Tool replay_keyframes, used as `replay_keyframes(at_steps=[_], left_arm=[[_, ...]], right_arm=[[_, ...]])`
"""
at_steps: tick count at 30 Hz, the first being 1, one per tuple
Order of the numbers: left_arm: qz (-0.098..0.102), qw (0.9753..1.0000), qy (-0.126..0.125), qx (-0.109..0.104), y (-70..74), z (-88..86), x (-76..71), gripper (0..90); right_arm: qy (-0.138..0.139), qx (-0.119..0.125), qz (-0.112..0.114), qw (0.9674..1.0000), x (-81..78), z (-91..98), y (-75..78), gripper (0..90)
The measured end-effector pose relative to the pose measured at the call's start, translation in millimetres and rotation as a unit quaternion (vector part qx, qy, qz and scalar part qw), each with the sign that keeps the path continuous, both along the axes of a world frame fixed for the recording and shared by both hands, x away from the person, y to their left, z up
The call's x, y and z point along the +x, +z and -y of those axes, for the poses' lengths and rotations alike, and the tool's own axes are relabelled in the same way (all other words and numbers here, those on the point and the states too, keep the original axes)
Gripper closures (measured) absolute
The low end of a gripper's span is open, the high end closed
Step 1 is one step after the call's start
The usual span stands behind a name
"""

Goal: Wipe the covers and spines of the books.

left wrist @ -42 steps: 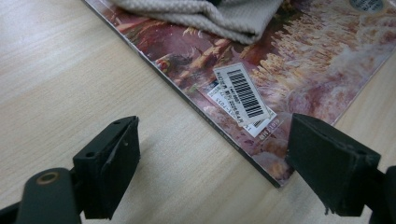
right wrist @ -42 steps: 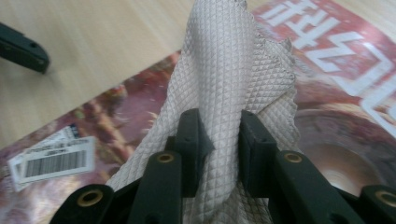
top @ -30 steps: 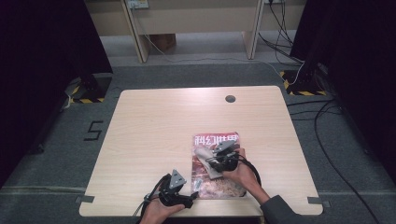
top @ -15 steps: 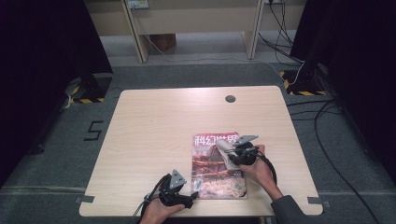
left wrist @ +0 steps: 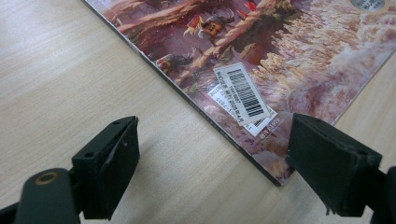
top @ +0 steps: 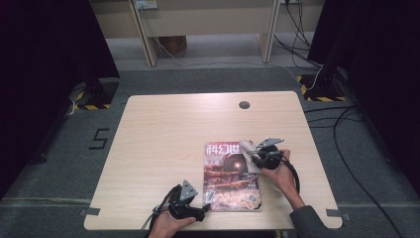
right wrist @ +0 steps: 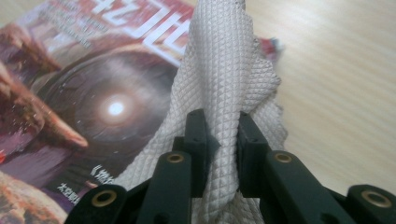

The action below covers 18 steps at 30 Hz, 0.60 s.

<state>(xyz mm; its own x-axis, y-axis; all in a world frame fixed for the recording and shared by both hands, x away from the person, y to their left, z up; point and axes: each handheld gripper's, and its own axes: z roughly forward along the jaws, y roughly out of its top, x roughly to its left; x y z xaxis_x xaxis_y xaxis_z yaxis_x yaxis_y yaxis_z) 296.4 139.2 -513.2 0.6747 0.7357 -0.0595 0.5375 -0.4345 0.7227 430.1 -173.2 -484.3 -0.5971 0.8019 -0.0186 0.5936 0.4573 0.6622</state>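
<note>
Worktop (top: 163, 129), pale wood: magazine (top: 231, 176) lies at near edge, long axis running away from the person. Right gripper (right wrist: 218, 140), just closing, clamps grey cloth (right wrist: 224, 79) over the magazine's far right corner. Left gripper (left wrist: 210, 163), jaws apart, rests at the near left corner.

A grey waffle-textured cloth (right wrist: 224, 88) bunches upright over a glossy magazine's (top: 230, 178) top right corner (cover face-up, red title characters), lying flat on the table's near edge.
</note>
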Motion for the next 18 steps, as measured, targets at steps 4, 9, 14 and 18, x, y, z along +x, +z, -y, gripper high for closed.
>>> replay_keyframes(at_steps=[4,9,14,18], left_arm=[[0.0,1.0,-0.001,0.002,0.2,0.1,0.1,16.2],[0.0,1.0,0.0,0.0,0.1,0.2,-0.1,16.1],[0.001,1.0,0.001,0.001,0.4,0.0,-1.1,16.4],[0.004,1.0,0.0,0.001,0.3,0.0,-1.5,16.7]], right_arm=[[-0.017,0.013,0.018,0.9996,-0.4,14.4,11.1,78.6],[-0.039,0.018,0.022,0.9988,1.3,30.0,14.2,78.5],[-0.055,-0.003,0.022,0.9982,3.7,40.3,11.3,78.4],[-0.072,-0.014,0.014,0.9972,5.6,50.2,8.1,78.2]])
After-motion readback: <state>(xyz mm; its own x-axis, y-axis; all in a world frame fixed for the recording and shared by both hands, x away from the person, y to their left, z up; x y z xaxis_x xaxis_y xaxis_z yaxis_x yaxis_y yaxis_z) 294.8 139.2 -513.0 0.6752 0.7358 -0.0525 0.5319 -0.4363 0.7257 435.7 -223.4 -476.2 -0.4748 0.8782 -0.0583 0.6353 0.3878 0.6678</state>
